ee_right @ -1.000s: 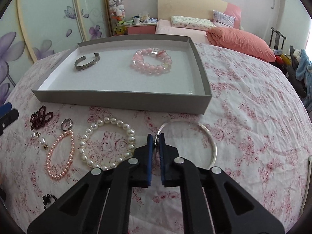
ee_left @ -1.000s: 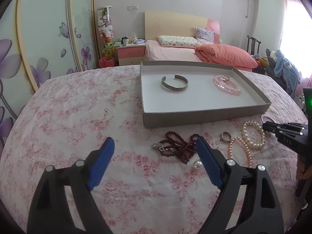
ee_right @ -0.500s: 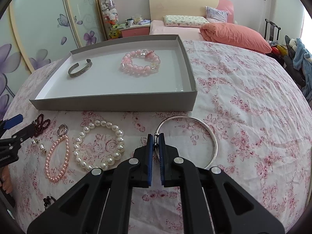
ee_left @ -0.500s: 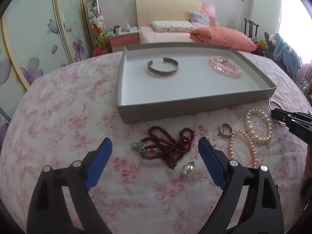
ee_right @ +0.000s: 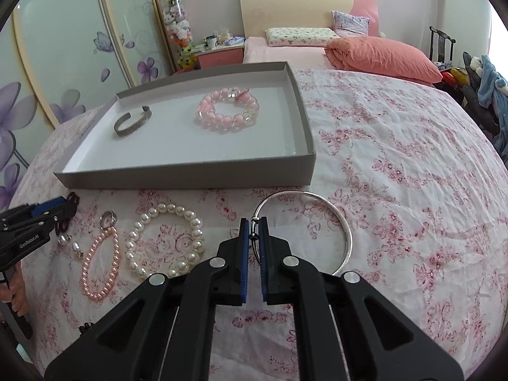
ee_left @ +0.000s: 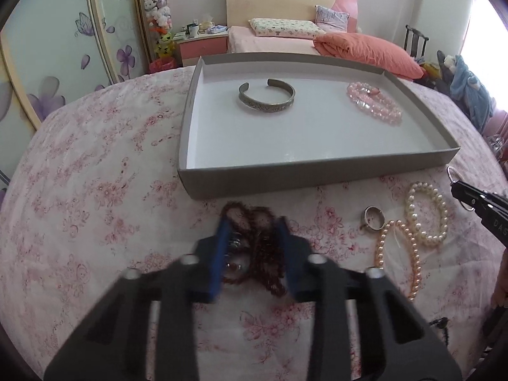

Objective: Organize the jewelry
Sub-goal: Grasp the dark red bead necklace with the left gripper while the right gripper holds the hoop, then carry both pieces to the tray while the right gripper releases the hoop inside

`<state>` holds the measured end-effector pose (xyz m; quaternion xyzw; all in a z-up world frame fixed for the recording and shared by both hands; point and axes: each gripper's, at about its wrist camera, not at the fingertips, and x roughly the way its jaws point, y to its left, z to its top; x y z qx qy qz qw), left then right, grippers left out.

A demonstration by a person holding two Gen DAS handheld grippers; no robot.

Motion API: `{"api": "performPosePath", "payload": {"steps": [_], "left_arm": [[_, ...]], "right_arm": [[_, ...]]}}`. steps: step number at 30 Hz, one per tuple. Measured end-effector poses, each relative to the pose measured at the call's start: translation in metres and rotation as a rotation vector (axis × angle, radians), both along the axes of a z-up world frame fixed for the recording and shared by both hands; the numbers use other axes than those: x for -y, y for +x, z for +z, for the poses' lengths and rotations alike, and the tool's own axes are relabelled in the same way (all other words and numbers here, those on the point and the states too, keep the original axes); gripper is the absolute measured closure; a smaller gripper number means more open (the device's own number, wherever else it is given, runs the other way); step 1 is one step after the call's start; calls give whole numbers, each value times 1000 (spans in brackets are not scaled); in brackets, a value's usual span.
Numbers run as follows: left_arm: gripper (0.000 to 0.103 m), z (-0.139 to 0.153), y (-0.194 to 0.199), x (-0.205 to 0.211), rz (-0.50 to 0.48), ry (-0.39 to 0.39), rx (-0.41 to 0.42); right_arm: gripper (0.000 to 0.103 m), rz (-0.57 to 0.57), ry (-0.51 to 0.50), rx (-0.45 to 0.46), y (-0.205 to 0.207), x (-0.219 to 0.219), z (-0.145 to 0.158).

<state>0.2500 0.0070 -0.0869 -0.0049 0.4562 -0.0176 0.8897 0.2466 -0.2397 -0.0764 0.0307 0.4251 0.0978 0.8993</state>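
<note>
A dark red bead necklace (ee_left: 260, 247) lies bunched on the floral cloth in front of the grey tray (ee_left: 285, 177). My left gripper (ee_left: 252, 222) is down over it, its jaws closing, blue pads against both sides of the bunch. My right gripper (ee_right: 253, 222) is shut on the clasp end of a thin silver bangle (ee_right: 336, 219) that rests on the cloth. Inside the tray lie a silver cuff (ee_left: 266, 97) and a pink bead bracelet (ee_left: 374, 103). Between the grippers lie a white pearl bracelet (ee_right: 165, 241), a pink pearl strand (ee_right: 100, 266) and a silver ring (ee_right: 108, 219).
Two loose pearl earrings (ee_right: 71, 244) lie near the left gripper's tip. A hand (ee_right: 16, 292) shows at the left edge. Beyond the round table stand a bed (ee_left: 285, 41), a pink nightstand (ee_left: 203, 44) and a chair (ee_left: 416, 39).
My left gripper has moved forward and down onto the dark red necklace, and its jaws have swung in from wide open to its sides. The right gripper stays shut on the bangle.
</note>
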Motion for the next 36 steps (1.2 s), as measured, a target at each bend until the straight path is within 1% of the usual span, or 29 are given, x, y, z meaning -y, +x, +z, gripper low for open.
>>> {"api": "performPosePath", "payload": {"steps": [2,3,4,7,10,11,13,14,15,16,17,18,25,26,27,28,29,30,31,34,36], "left_arm": [[85,4,-2,-5,3,-26,15],[94,7,-4,-6,2,-33,23],[97,10,-5,-9,-1,-45,36],[101,24,-11,-14,-11,-75,88],[101,36,-16,-17,-21,-82,128],[101,39,-16,-17,-24,-84,132],[101,38,-14,-15,-28,-71,105],[99,35,-13,-13,-32,-65,91],[86,32,-11,-10,-34,-49,76],[59,28,-12,-7,-30,-33,69],[47,24,-11,-5,-21,-9,69],[40,22,-10,-4,-17,7,74],[38,1,3,4,-27,84,3],[39,-3,5,3,-26,77,-13],[45,-5,4,1,-27,49,-11],[57,-5,3,1,-26,39,-7],[66,-4,3,2,-28,45,-3],[82,-3,3,2,-32,39,-5],[89,-3,3,1,-32,31,-10],[93,-2,2,-4,-35,-4,-4],[94,1,-2,-7,-33,-26,11]], "right_arm": [[96,-9,20,7,-1,3,4],[96,-14,34,11,-1,6,5],[96,-20,54,16,-2,8,8],[96,-36,98,31,-4,16,13],[96,-45,123,48,-7,19,18],[96,-47,129,52,-8,20,20],[96,-45,130,54,-9,21,20],[96,-43,130,51,-8,21,20],[96,-42,130,48,-8,21,19],[96,-39,130,44,-8,20,17],[96,-35,130,41,-8,18,16],[96,-31,127,38,-8,17,15],[96,-21,124,35,-8,14,13],[96,-20,124,36,-9,15,13],[96,-20,124,37,-9,14,14],[96,-20,125,37,-10,14,14],[96,-20,126,38,-10,15,14],[96,-21,127,39,-11,15,14],[96,-21,129,39,-11,15,14],[96,-26,140,44,-13,17,17],[96,-29,150,50,-14,19,20]]}}
